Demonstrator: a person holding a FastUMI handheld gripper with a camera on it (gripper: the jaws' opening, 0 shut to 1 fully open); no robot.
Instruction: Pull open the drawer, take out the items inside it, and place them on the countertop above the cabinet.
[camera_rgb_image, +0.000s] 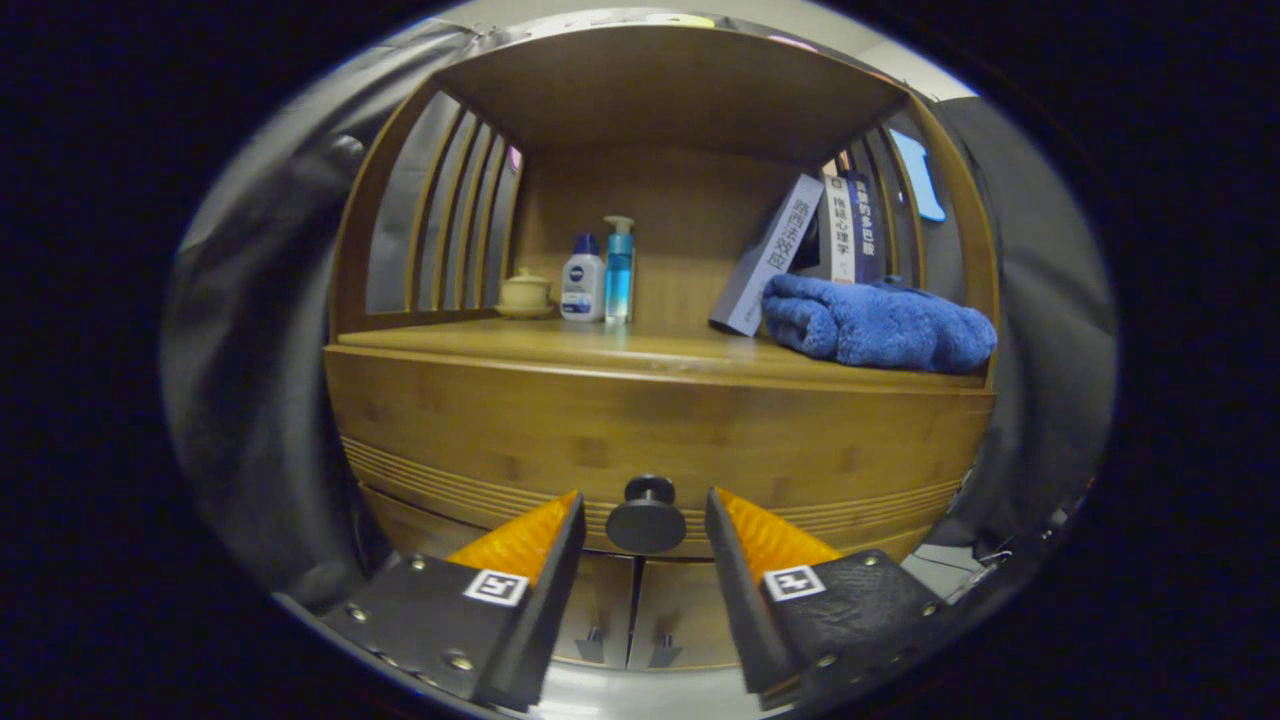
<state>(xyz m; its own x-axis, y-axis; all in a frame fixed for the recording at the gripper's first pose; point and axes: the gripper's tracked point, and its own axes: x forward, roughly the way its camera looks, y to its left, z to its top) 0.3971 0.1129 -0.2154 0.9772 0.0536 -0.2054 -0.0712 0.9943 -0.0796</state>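
The gripper (645, 520) holds its jaws wide, flanking the closed wooden drawer's round black knob (646, 516) without touching. A folded blue towel (878, 324) lies at the counter's (560, 345) right edge.

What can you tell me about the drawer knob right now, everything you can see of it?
The knob is a dark, round, matte pull with a broad disc face on a narrower neck, looking like metal or plastic. It sits centred on the wooden drawer front, which looks fully closed, above the two lower cabinet doors. It lies between the fingertips of the open gripper; a small gap shows on each side, so neither finger touches it yet.
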